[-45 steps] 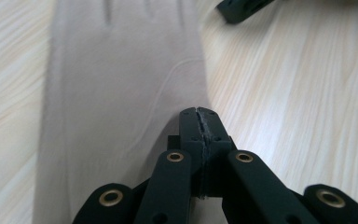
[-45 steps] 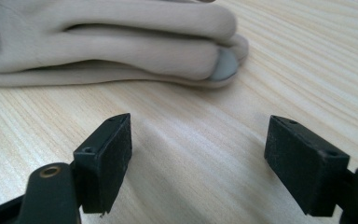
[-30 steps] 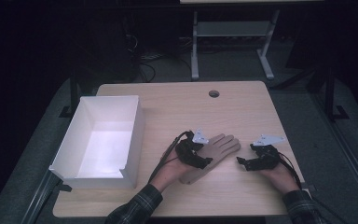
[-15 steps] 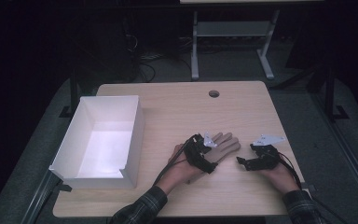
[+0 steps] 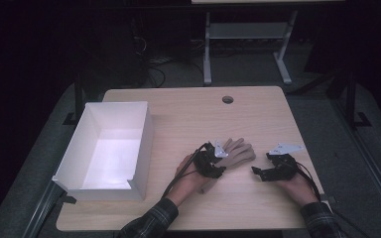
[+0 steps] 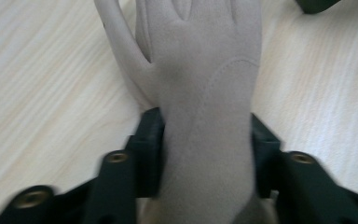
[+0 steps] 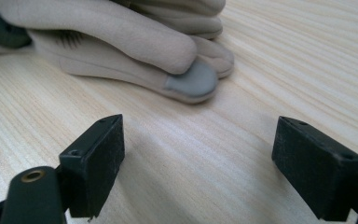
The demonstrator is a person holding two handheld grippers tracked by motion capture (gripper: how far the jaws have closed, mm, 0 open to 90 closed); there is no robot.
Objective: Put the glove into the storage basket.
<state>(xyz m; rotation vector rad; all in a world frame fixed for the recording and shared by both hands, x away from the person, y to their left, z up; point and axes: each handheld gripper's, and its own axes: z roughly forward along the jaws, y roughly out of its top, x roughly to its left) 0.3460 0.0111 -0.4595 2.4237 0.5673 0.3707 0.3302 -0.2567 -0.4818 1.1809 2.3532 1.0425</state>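
A beige glove (image 5: pixel 239 152) lies flat on the wooden table (image 5: pixel 188 114), fingers pointing away to the right. My left gripper (image 5: pixel 217 166) sits at the glove's wrist end. In the left gripper view its jaws have just been closing, and both pads touch the sides of the glove's wrist (image 6: pixel 205 93). My right gripper (image 5: pixel 259 172) rests on the table just right of the glove, open. In the right gripper view the glove's fingers (image 7: pixel 121 37), one with a grey tip (image 7: pixel 189 81), lie a little beyond the right gripper (image 7: pixel 198 163), which has bare wood between its jaws.
A white open box (image 5: pixel 146 141) stands on the table's left side. A round cable hole (image 5: pixel 227 99) is near the far edge. Beyond the table are a metal stand (image 5: pixel 248 34) and cables on a dark floor.
The left gripper has slid over the glove's wrist end, and its jaws went from wide apart to closed against the glove's sides. The right gripper has stayed where it was.
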